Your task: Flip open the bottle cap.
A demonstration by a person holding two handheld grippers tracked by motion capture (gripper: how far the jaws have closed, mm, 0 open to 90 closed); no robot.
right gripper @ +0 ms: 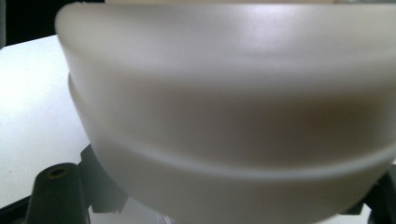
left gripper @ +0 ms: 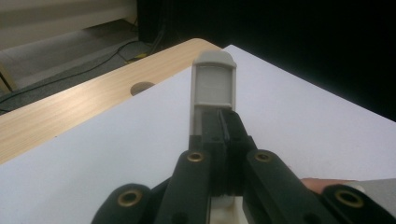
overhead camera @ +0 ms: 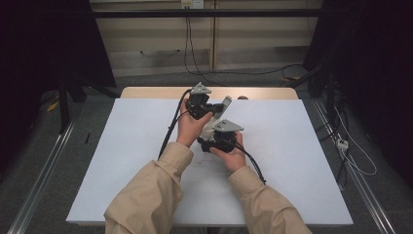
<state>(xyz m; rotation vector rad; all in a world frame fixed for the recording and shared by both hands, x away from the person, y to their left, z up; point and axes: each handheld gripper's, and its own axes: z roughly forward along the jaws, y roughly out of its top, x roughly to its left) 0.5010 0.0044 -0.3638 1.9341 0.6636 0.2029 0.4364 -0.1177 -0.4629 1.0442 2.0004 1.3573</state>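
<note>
Container (right gripper: 233,116), pale and translucent with a ribbed, curved wall, sits right up against my right gripper's camera, held off the surface (overhead camera: 122,161) between my 2 hands near the middle of the white sheet. In the high view it is mostly hidden behind the hands, with a pale patch (overhead camera: 210,127) showing between them. I judge that I keep it raised so that both tools can work on it at once without the surface getting in the way.

My right gripper (overhead camera: 220,141) comes in from the near side, its fingers drawn together; the wall fills the space in front of them, so I judge they are nipped on the container's rim or wall to steady it, though the contact itself is hidden. That grip looks like the anchor.

My left gripper (overhead camera: 200,108) reaches from the far side. Its fingers (left gripper: 219,135) are pressed together on a flat grey tab (left gripper: 214,84), likely the lid's locking flap, which sticks up and away past the fingertips. Holding it by its base gives me leverage to swing it, I think. Beyond lies the wooden desk edge (left gripper: 93,98) with a round cable hole (left gripper: 141,87).
</note>
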